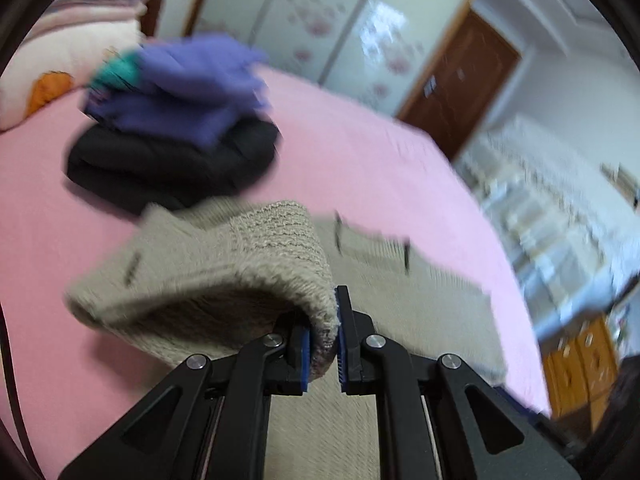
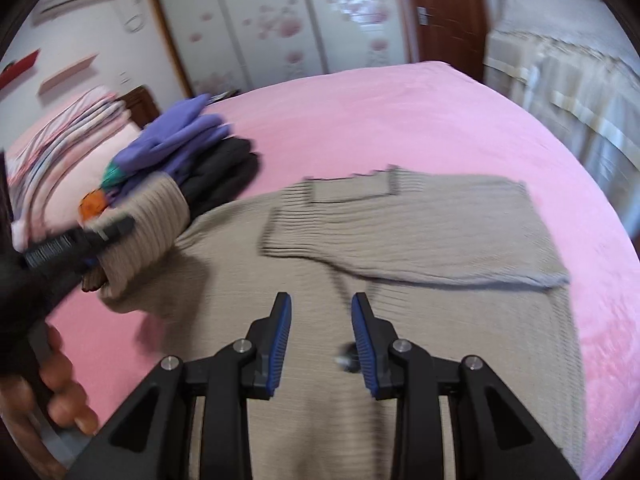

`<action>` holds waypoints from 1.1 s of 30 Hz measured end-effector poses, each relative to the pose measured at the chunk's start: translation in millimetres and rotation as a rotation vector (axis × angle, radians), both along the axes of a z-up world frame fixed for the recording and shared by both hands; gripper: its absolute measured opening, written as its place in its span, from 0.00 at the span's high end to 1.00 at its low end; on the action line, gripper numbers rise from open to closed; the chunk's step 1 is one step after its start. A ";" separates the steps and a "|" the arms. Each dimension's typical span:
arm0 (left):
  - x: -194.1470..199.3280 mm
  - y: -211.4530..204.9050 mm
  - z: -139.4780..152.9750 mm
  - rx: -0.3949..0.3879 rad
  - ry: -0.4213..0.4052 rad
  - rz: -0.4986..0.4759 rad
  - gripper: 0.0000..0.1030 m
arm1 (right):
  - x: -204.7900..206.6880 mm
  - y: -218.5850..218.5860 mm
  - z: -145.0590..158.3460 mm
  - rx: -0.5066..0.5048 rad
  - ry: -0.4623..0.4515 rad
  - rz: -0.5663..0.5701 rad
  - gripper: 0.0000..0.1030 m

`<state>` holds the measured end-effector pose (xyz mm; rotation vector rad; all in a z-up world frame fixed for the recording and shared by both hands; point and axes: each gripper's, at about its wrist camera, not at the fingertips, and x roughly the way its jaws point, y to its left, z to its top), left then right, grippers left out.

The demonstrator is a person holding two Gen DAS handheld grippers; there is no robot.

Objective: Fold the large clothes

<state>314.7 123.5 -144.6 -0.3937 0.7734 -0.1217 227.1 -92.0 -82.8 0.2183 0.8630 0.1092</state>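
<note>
A beige ribbed knit sweater (image 2: 420, 224) lies spread on the pink bed (image 2: 380, 120), its right sleeve folded across the chest. My left gripper (image 1: 324, 336) is shut on the sweater's left sleeve cuff (image 1: 280, 248) and holds it lifted above the bed; it also shows at the left of the right wrist view (image 2: 80, 240) with the cuff (image 2: 144, 216) in it. My right gripper (image 2: 321, 320) is open and empty, hovering over the sweater's lower body.
A stack of folded clothes, purple (image 2: 176, 140) on black (image 2: 224, 168), sits on the bed beyond the sweater; it also shows in the left wrist view (image 1: 176, 112). Striped bedding (image 2: 72, 136) lies at the far left. Wardrobe doors (image 2: 260, 20) stand behind.
</note>
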 end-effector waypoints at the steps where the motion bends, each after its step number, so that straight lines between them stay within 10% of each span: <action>1: 2.3 -14.7 -11.1 0.018 0.028 -0.020 0.92 | -1.6 -10.8 -3.9 0.001 0.006 -0.018 0.70; 6: 10.2 -71.0 -63.9 0.113 0.169 -0.115 0.87 | -11.1 -54.1 -25.1 0.005 0.049 -0.080 0.70; 10: 3.6 -85.2 -82.4 0.092 0.224 -0.172 0.54 | -18.2 -74.2 -39.2 0.025 0.079 -0.107 0.70; 19: -38.7 -57.6 -43.6 -0.031 0.172 -0.268 0.40 | -18.2 -70.6 -45.9 0.075 0.090 -0.059 0.70; 24: -75.1 -5.2 -13.5 -0.054 0.090 -0.191 0.26 | -10.0 -39.2 -32.7 0.080 0.054 0.061 0.70; 33: -103.3 81.9 -14.6 0.159 0.104 0.059 0.26 | -2.9 37.4 -11.6 -0.027 -0.035 0.288 0.70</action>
